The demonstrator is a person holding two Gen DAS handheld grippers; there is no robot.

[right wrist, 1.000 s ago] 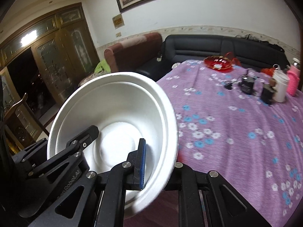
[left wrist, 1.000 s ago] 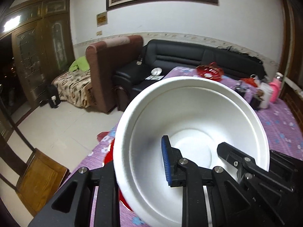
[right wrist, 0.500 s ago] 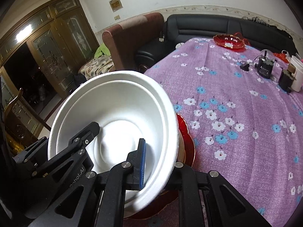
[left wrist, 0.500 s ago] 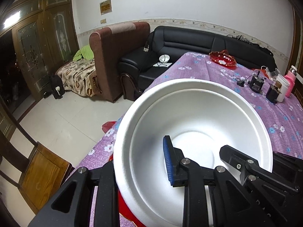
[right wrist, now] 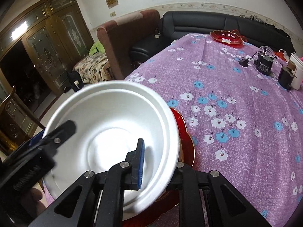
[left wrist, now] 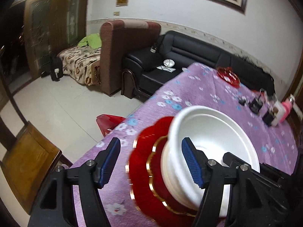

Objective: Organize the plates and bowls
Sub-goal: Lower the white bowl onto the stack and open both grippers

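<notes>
White foam bowl (left wrist: 212, 143) sits mouth-up, slightly tilted, on a red gold-rimmed plate (left wrist: 144, 172) at the near corner of the table; ribbed outer wall suggests more than one bowl nested, count not clear. Bowl interior empty in both views. Left gripper (left wrist: 150, 162): jaws wide apart, nothing clamped; the right finger's blue pad (left wrist: 191, 162) lies inside the bowl over the near rim, the left pad (left wrist: 108, 163) is well clear of it, over the cloth; whether the inner pad touches the wall cannot be told. Right gripper (right wrist: 159, 158): jaws drawn together on the bowl's right rim (right wrist: 170, 124), blue-padded finger (right wrist: 140, 162) inside, the other finger outside and mostly hidden behind the wall. In the right wrist view the left gripper's finger (right wrist: 60, 130) shows at the opposite rim. Plate edge (right wrist: 186, 138) shows beyond the bowl. Surroundings: purple floral tablecloth (right wrist: 236, 98); a second red dish (right wrist: 226, 36) at the far end; black adapter (right wrist: 264, 63) and white cup (right wrist: 297, 71) far right; black sofa (left wrist: 189, 56) behind.
</notes>
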